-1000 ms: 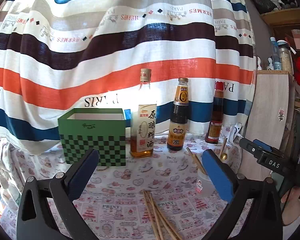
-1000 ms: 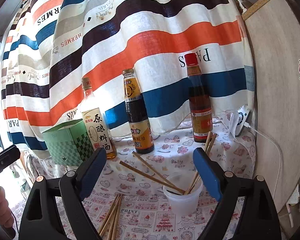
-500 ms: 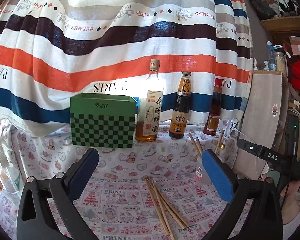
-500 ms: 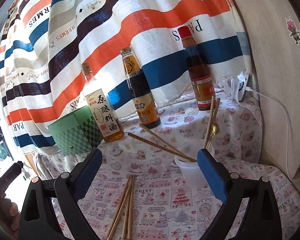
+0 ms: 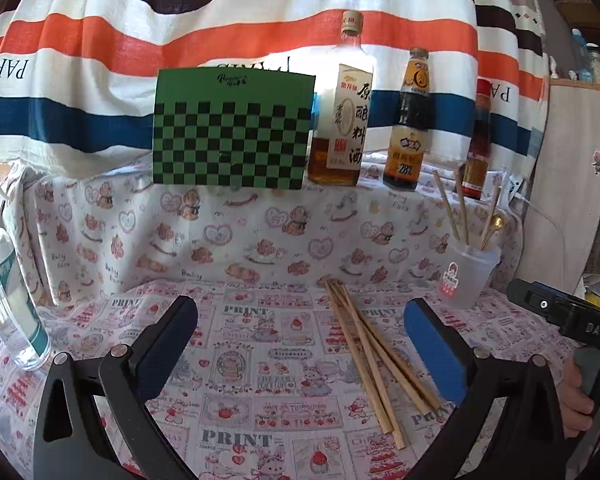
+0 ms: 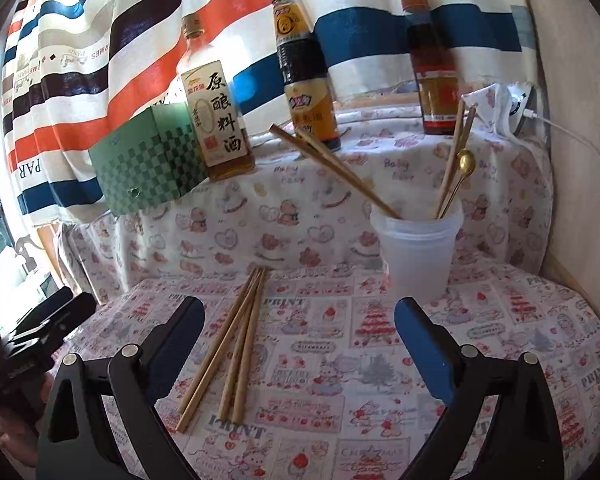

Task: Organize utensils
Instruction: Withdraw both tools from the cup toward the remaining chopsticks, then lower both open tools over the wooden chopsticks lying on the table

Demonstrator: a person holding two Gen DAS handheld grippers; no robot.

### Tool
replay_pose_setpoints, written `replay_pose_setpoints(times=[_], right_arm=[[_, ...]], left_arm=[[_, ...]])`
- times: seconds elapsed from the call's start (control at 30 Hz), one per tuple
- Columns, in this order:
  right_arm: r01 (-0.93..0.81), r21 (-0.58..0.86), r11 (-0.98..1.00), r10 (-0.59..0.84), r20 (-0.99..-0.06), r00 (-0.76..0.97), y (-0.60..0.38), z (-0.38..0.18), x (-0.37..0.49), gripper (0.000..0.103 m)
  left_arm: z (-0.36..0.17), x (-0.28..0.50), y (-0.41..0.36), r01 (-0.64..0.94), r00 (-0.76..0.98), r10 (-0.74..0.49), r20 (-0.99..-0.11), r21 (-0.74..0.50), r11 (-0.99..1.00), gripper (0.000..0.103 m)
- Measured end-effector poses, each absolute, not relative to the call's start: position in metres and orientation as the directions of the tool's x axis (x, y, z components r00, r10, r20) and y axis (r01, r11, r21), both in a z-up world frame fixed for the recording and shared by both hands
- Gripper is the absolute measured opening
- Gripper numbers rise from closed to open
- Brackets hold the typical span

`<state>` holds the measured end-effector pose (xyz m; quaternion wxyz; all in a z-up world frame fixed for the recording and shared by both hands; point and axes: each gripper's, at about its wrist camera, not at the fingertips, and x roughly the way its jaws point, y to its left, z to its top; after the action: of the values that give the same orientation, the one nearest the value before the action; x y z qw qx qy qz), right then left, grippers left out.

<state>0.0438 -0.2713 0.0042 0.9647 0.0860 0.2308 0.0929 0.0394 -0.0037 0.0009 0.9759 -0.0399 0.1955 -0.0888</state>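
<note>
chopsticks lie between right gripper's open jaws.

Matt wooden chopsticks, frosted plastic cup, printed cloth tablecloth, seemingly glossy metal spoon

The table is covered by a printed cloth — on it lie four loose chopsticks, with a translucent cup beside them and a clear bottle at the left edge.
</note>
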Motion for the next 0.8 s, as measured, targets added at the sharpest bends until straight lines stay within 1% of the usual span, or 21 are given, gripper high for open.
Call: replay_pose_setpoints(times=[0.03,0.1,0.2,0.3,0.33,0.4,0.47,0.63,0.73,0.8], right_arm=[[-0.14,0.206,0.969,0.219,-0.44,0.871,-0.269,0.002,0.044,0.097],[-0.133,0.184,0.974,0.204,-0.454,0.868,-0.266,0.0,0.045,0.097],[-0.113,0.142,0.983,0.166,-0.456,0.874,-0.262,0.0,0.043,0.097],[-0.111,0.127,0.986,0.157,-0.453,0.878,-0.26,0.001,0.04,0.097],[-0.107,0.124,0.986,0.152,-0.452,0.879,-0.26,0.001,0.04,0.097],[-0.103,0.124,0.987,0.148,-0.45,0.88,-0.261,0.002,0.039,0.097],[-0.097,0.125,0.988,0.143,-0.45,0.881,-0.262,0.002,0.039,0.097],[-0.087,0.125,0.988,0.136,-0.466,0.874,-0.261,0.0,0.042,0.097],[-0.086,0.103,0.991,0.125,-0.469,0.874,-0.258,-0.001,0.042,0.097],[-0.078,0.074,0.994,0.104,-0.462,0.881,-0.254,-0.002,0.04,0.097]], left_arm=[[-0.005,0.042,-0.005,0.139,0.904,-0.167,-0.393,-0.101,0.985,0.102],[-0.012,0.047,-0.01,0.144,0.889,-0.164,-0.427,-0.079,0.986,0.102],[-0.015,0.047,-0.015,0.157,0.88,-0.172,-0.443,-0.069,0.985,0.102],[-0.016,0.047,-0.02,0.176,0.869,-0.183,-0.46,-0.058,0.983,0.102],[-0.018,0.048,-0.021,0.185,0.858,-0.194,-0.475,-0.066,0.98,0.102],[-0.02,0.054,-0.019,0.217,0.818,-0.249,-0.518,-0.123,0.968,0.102],[-0.021,0.057,-0.014,0.237,0.794,-0.299,-0.529,-0.184,0.954,0.102],[-0.025,0.058,-0.018,0.206,0.799,-0.247,-0.548,-0.135,0.969,0.102],[-0.03,0.059,-0.024,0.203,0.786,-0.226,-0.576,-0.104,0.974,0.102],[-0.034,0.061,-0.028,0.179,0.777,-0.182,-0.602,-0.065,0.982,0.102]])
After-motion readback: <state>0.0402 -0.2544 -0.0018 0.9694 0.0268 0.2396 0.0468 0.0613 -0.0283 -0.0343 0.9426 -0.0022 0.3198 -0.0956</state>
